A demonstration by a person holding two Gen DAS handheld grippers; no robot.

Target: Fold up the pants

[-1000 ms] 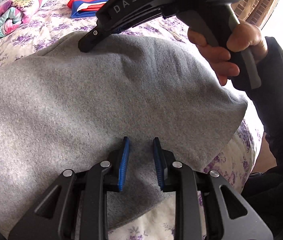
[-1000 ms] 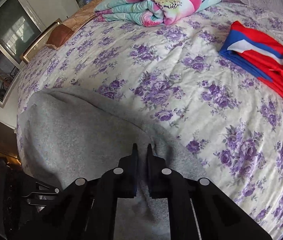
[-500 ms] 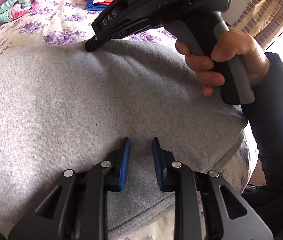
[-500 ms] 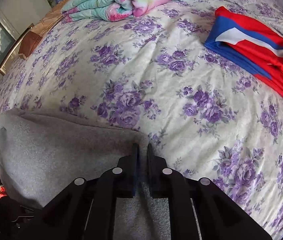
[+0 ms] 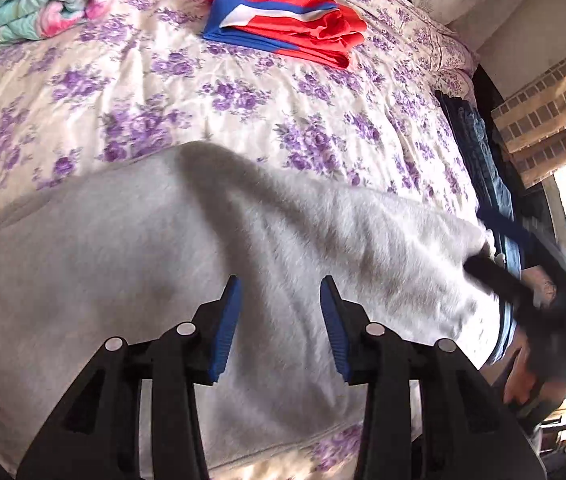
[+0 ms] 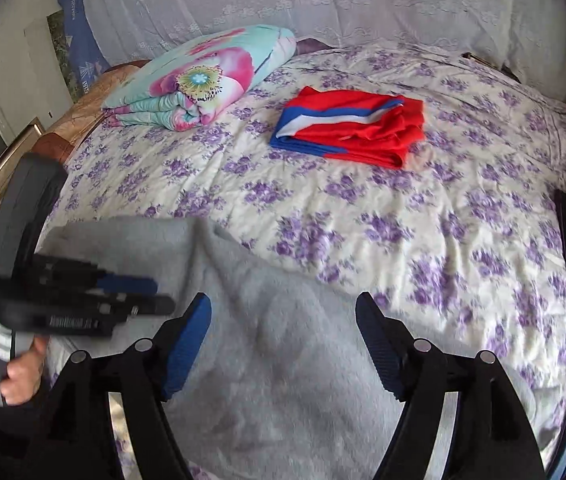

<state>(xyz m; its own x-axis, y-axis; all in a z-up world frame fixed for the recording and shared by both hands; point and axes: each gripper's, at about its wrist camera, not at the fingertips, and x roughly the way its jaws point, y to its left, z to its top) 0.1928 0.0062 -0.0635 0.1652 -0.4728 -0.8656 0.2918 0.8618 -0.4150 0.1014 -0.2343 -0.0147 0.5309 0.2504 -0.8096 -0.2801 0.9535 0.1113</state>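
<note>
Left-wrist view puts the grey pants (image 5: 211,264) at the near edge of the floral bedspread (image 5: 267,120), lying flat in a broad folded slab whose long axis runs side to side across the frame. The cloth lies directly under and ahead of the left gripper (image 5: 281,320), whose blue-padded jaws are opening over it with grey fabric showing in the gap but no pad pressing on it.

Right-wrist view shows the right gripper (image 6: 283,344) with jaws opening wide above the same grey cloth, empty, the pants' far folded edge lying just beyond its tips. Both tools hang over the garment; the left gripper (image 6: 95,300) appears blurred at the left of that frame, over the pants' left end, held in a person's hand (image 6: 19,368).

Beyond the pants, farther up the bedspread, lie a folded red, white and blue garment (image 5: 283,28) and a rolled floral quilt (image 6: 199,80).

The pants' near hem is cut off behind the gripper bodies, and the right end in the left-wrist view is smeared by motion, so the waistband side probably cannot be told.
</note>
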